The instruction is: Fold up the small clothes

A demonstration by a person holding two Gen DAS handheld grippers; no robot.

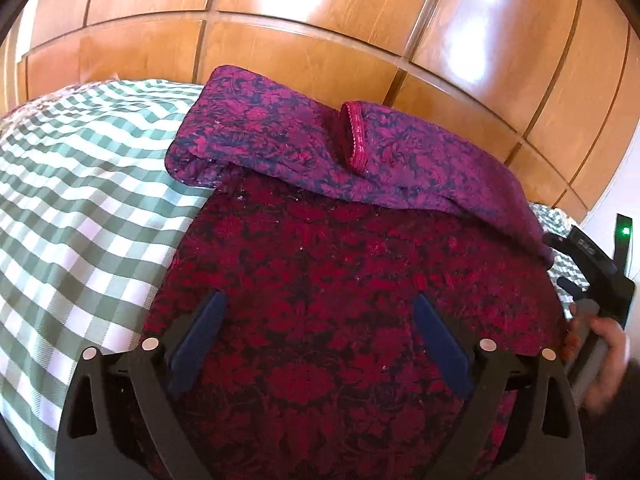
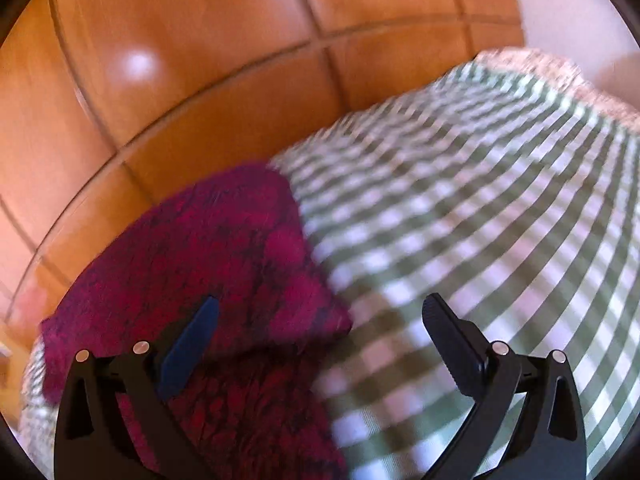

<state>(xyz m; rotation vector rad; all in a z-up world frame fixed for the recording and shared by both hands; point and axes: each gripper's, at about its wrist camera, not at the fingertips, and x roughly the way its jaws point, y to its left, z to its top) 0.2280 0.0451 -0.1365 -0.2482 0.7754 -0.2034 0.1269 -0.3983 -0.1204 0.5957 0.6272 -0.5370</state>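
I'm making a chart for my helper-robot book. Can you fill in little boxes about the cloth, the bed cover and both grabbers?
garment: magenta floral garment, far edge folded over toward the camera
surface: green-and-white checked sheet
backdrop: wooden panelling
left gripper: open, empty, over the garment
right gripper: open, empty, at the garment's edge
picture quality: right view blurred

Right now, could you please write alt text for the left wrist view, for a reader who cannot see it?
The open left gripper hovers over a dark red floral garment, whose far edge is folded back in a purple band with a sleeve cuff. It lies on a green checked sheet, before a wooden headboard.
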